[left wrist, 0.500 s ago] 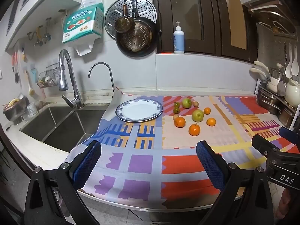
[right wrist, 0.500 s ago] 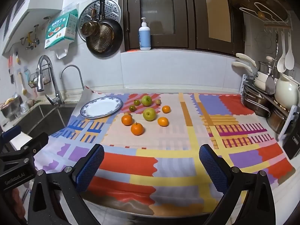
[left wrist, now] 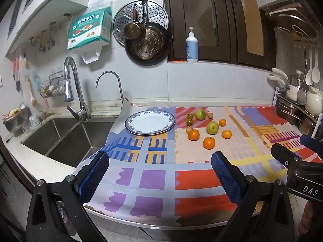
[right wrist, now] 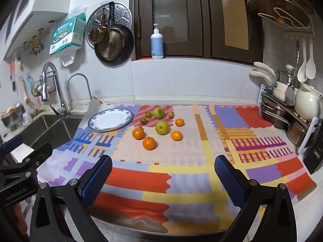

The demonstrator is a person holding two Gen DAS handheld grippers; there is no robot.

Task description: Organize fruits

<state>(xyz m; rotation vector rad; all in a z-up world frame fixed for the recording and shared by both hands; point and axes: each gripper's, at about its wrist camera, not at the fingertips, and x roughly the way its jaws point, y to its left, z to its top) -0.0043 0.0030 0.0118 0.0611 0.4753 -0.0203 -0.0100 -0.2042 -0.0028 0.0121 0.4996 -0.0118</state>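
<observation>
Patterned mat (left wrist: 153,183) holds plate (left wrist: 149,122), loose fruits (left wrist: 209,142) (grippers' fingers (left wrist: 94,175) apart).

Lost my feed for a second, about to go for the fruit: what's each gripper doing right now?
Left gripper: open, holding nothing, above the near edge of the mat.
Right gripper: open, holding nothing, short of the fruit.

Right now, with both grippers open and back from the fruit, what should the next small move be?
Probably ease the right gripper toward the nearest orange: it is the fruit closest to the front, unobstructed, and the plate is empty.
</observation>
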